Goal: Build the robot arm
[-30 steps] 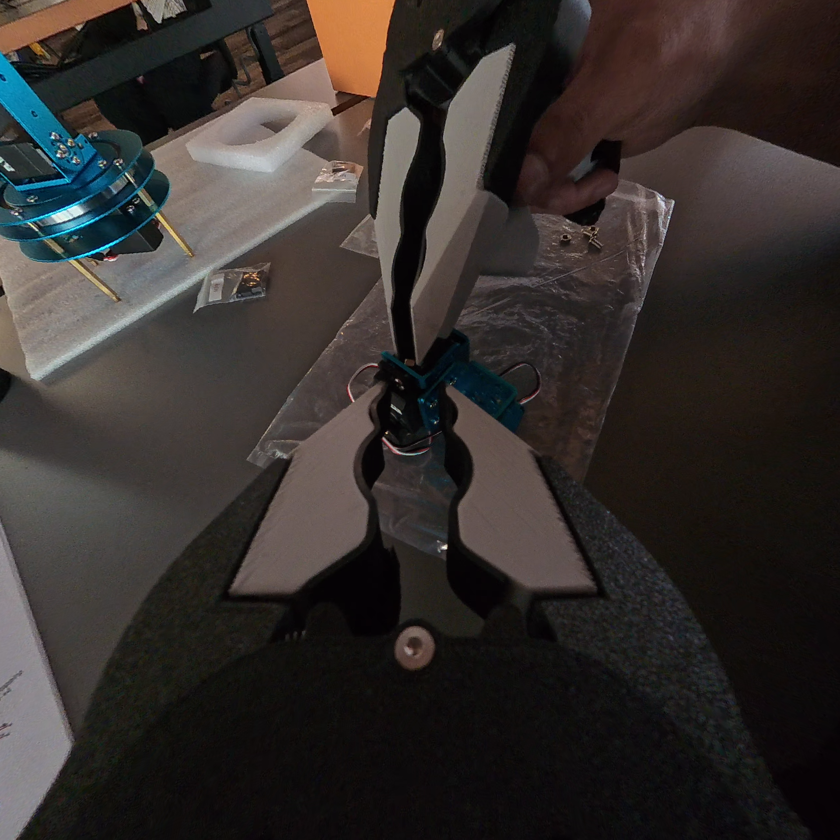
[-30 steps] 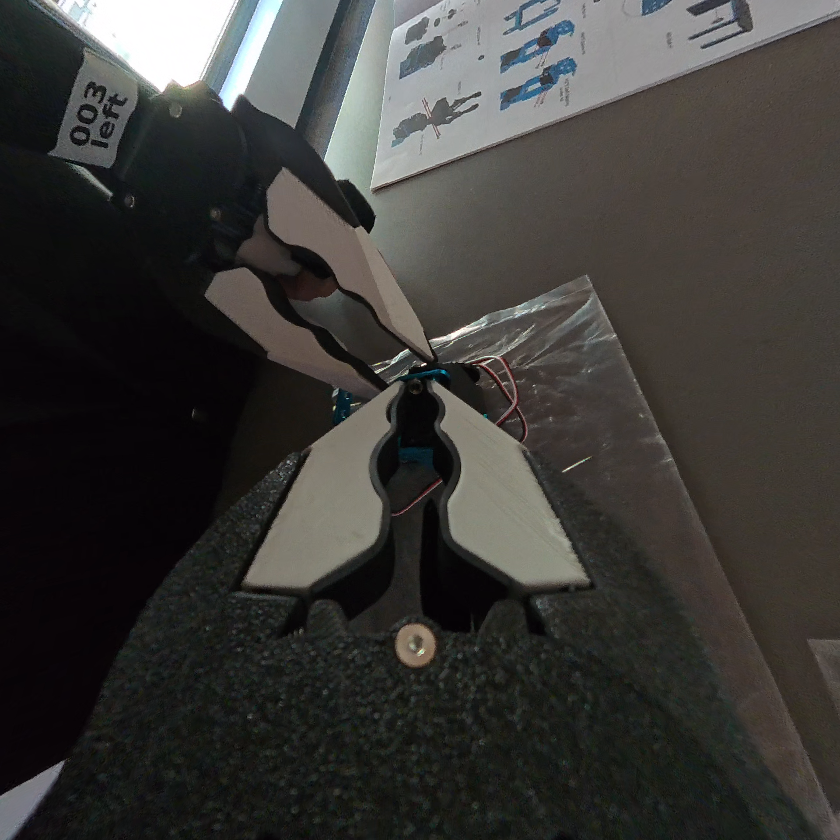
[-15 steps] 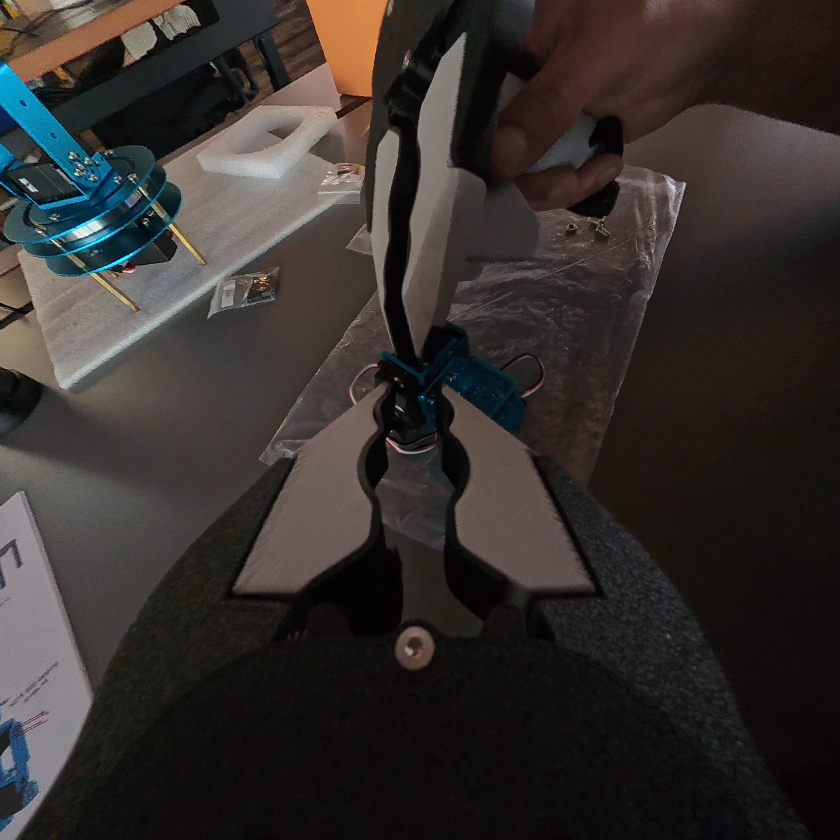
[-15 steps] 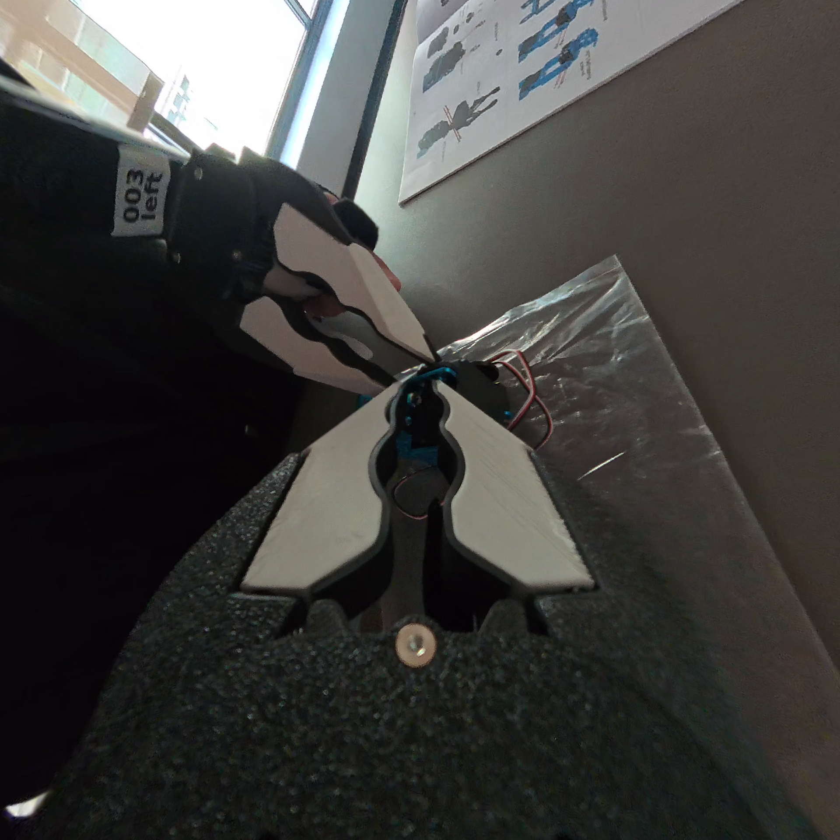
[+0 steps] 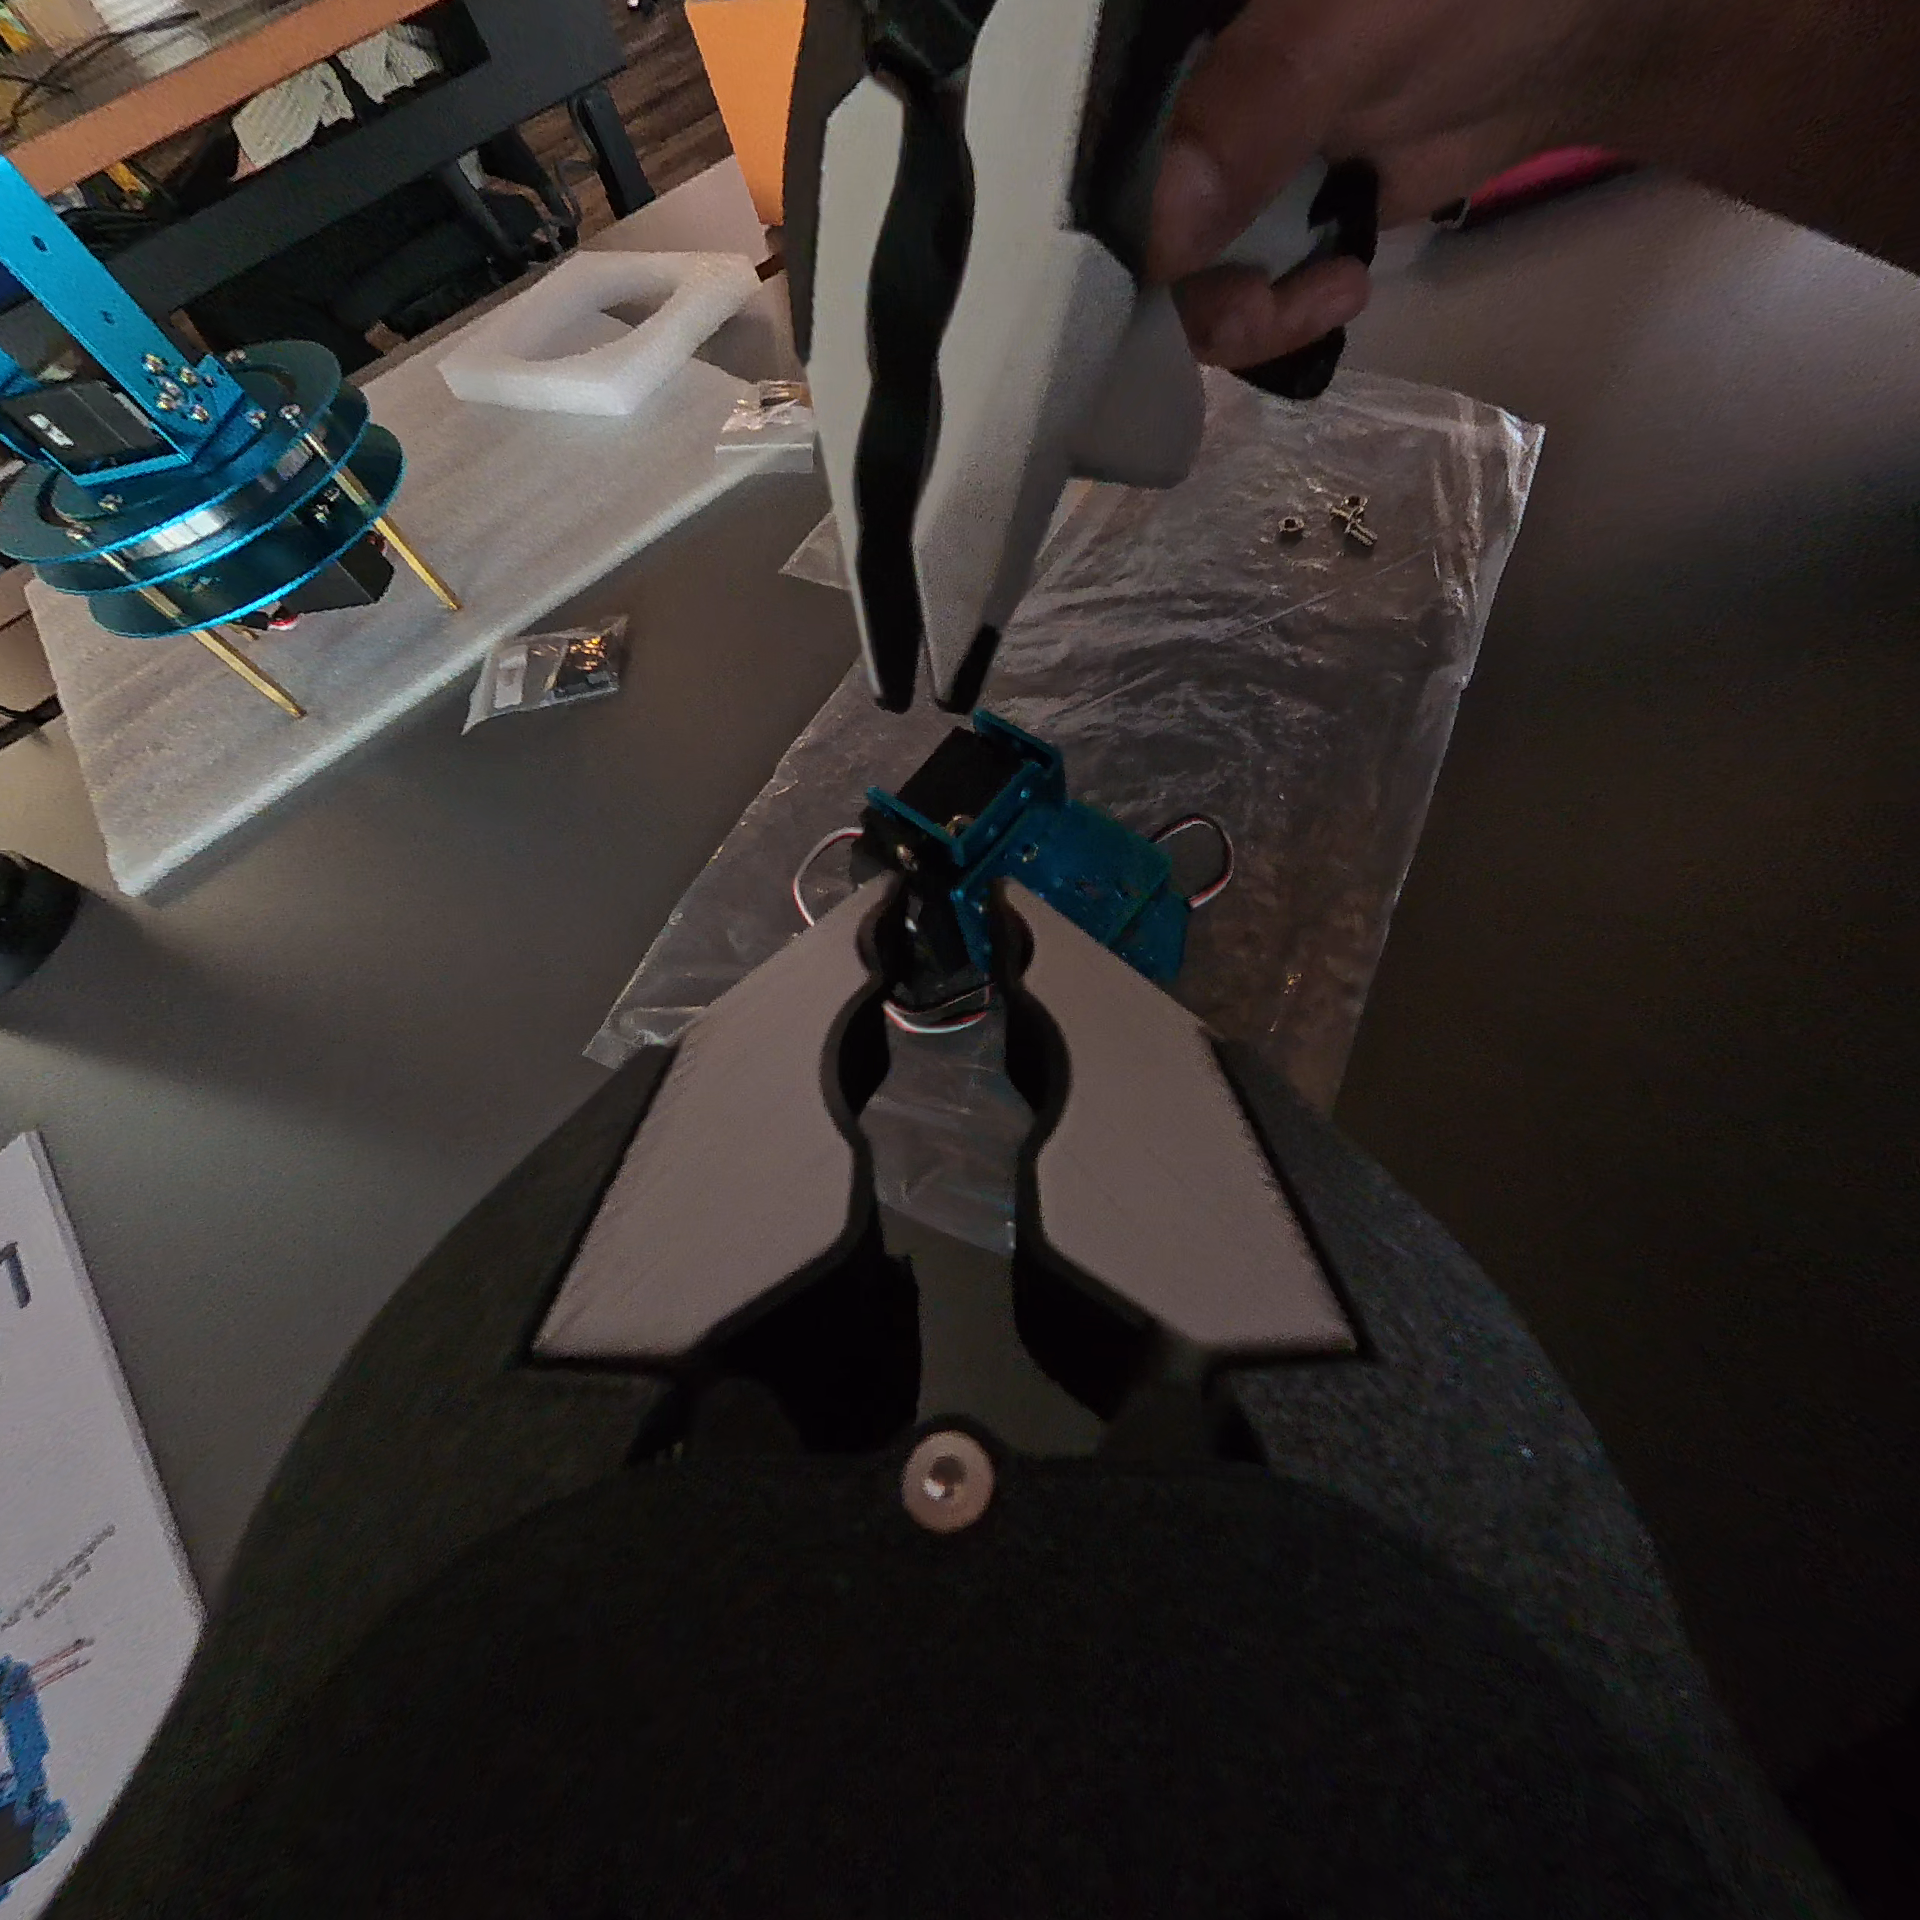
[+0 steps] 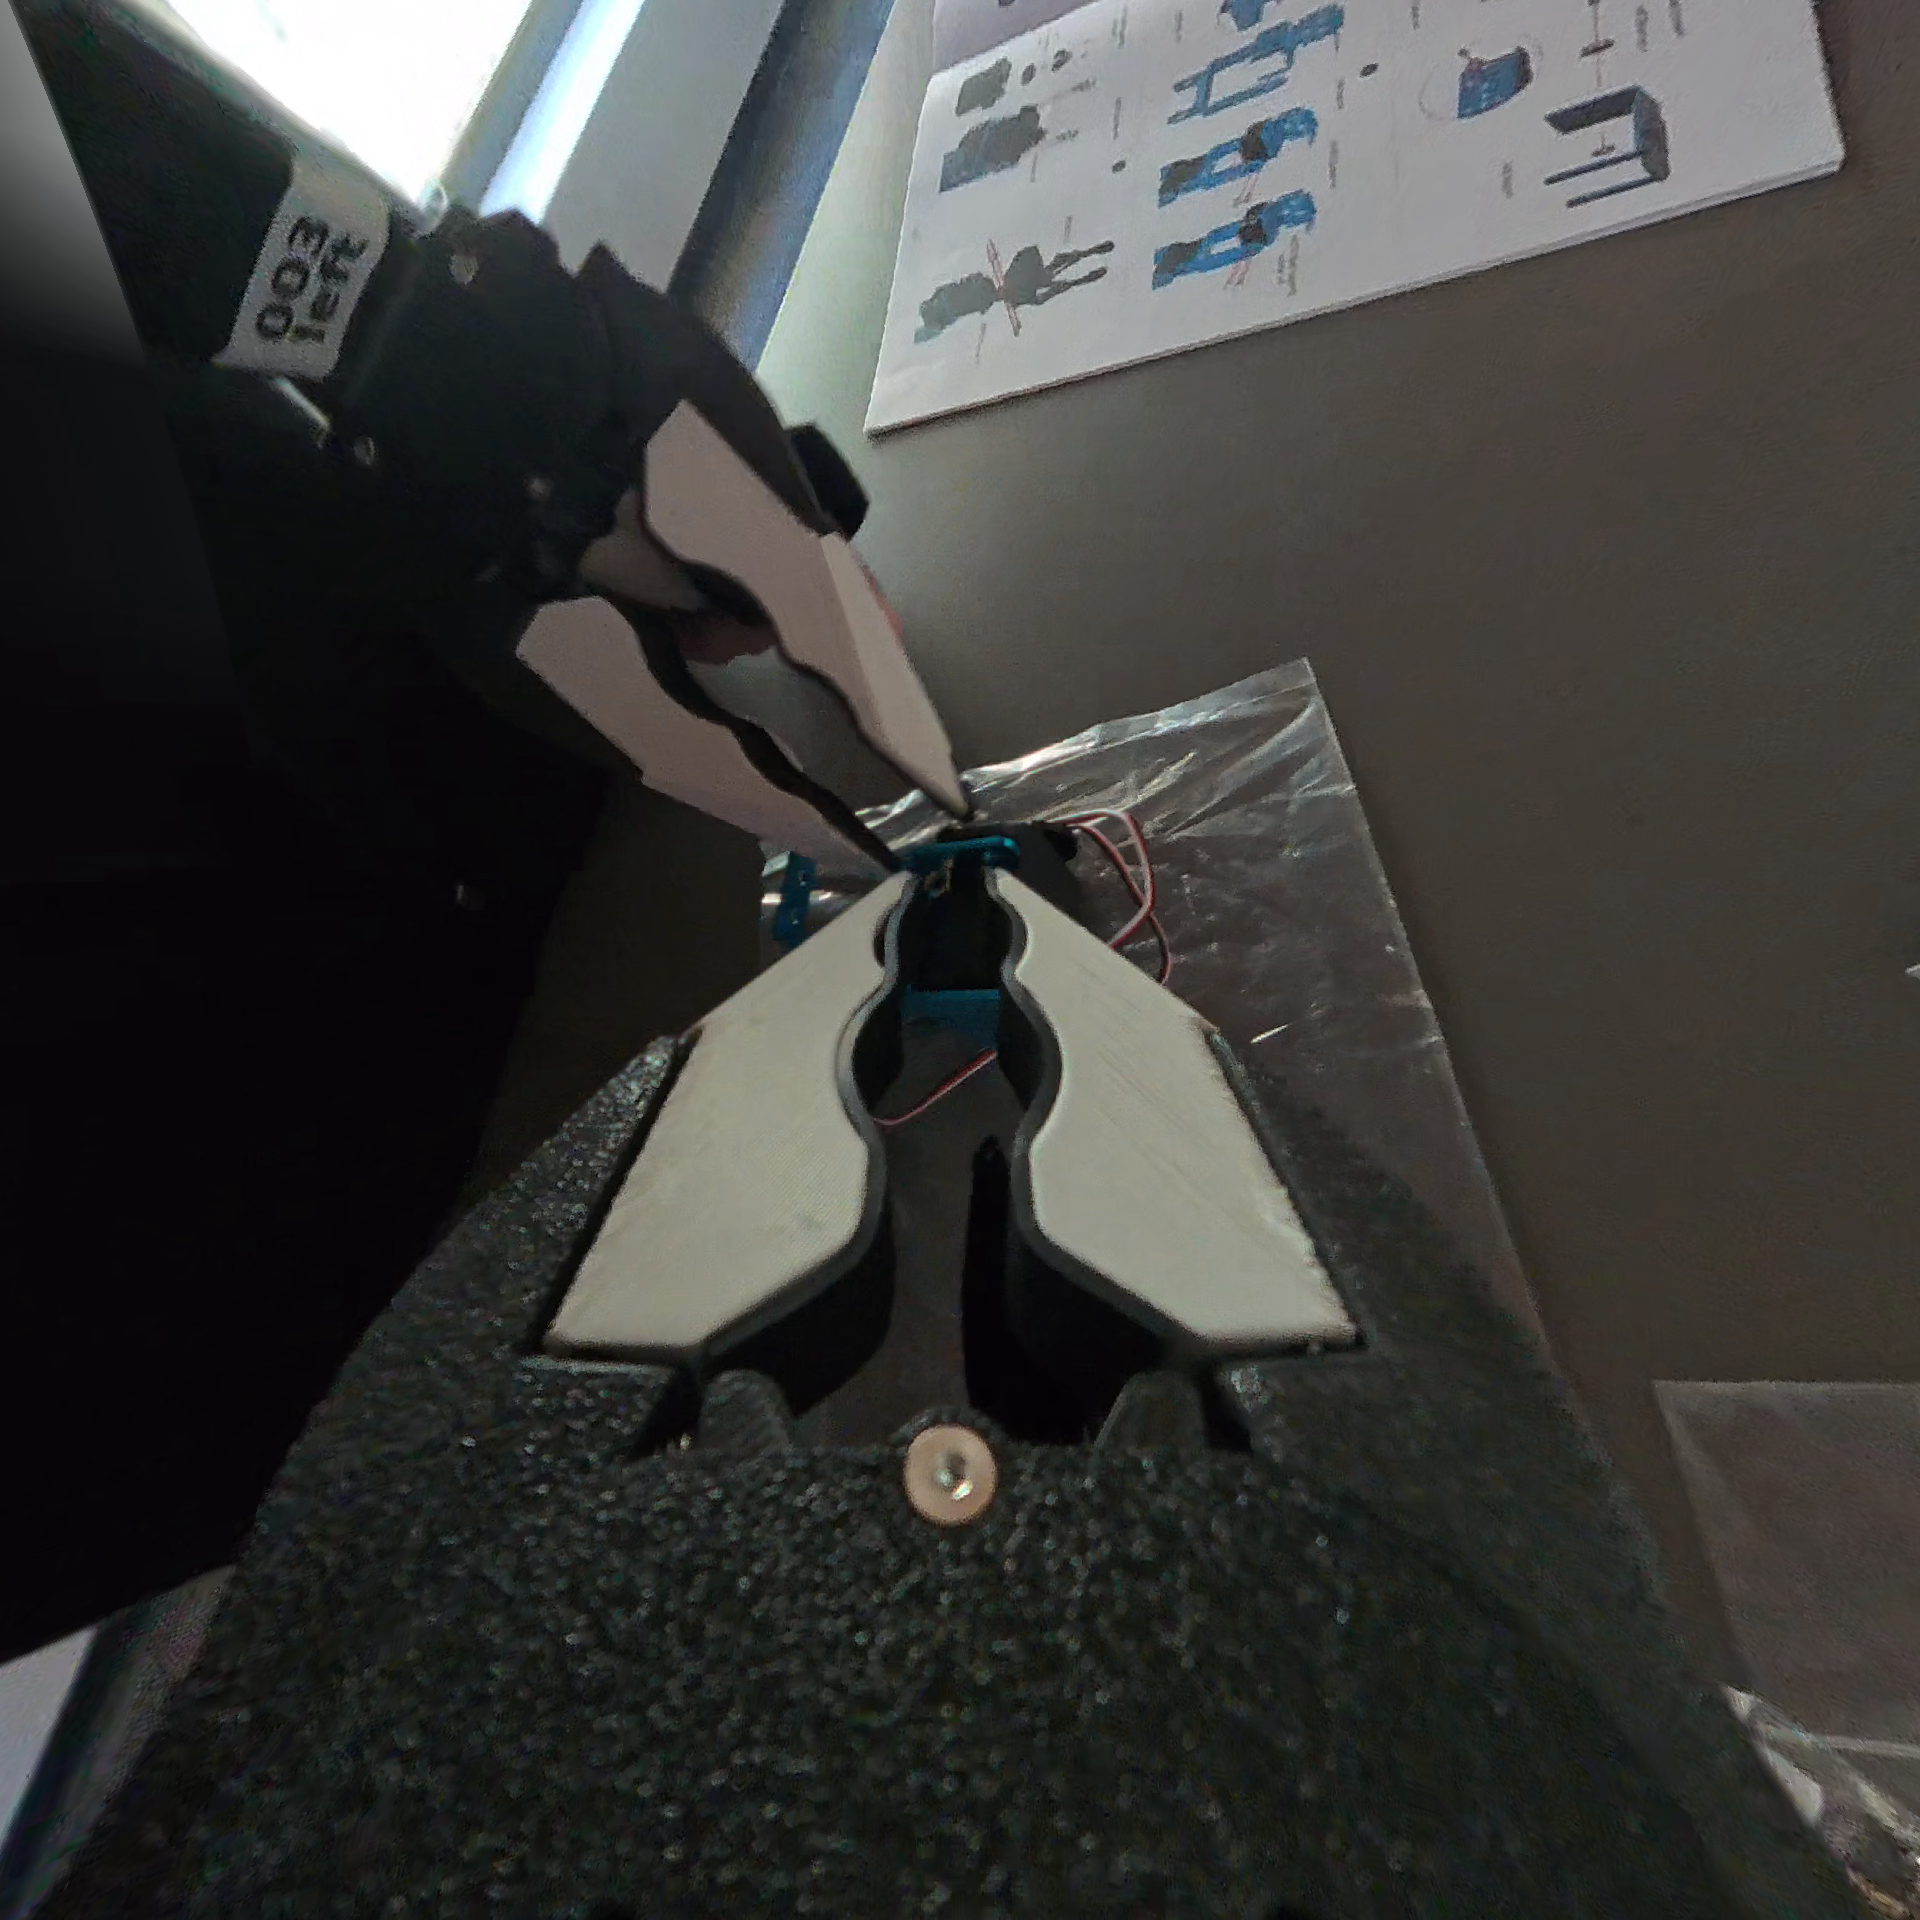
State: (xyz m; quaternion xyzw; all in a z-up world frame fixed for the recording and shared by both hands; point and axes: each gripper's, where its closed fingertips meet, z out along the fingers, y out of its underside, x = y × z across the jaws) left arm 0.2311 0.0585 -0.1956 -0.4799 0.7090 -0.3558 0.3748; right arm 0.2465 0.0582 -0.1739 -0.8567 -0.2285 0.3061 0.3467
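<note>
Tongs in my left hand (image 5: 940,914) are clamped on a small black motor in a blue metal bracket (image 5: 971,831), its red, white and dark wires (image 5: 1205,862) looping out behind. The part sits low over a clear plastic bag (image 5: 1247,665) spread on the grey table (image 5: 416,956). My right tongs (image 5: 925,694) hang just above the bracket, tips a narrow slit apart, gripping nothing and not touching it. A hand (image 5: 1351,135) holds them from above. Three small screws (image 5: 1340,517) lie at the bag's far end. To the left stands a blue round metal base on brass legs (image 5: 197,488) on a white foam sheet (image 5: 343,644).
</note>
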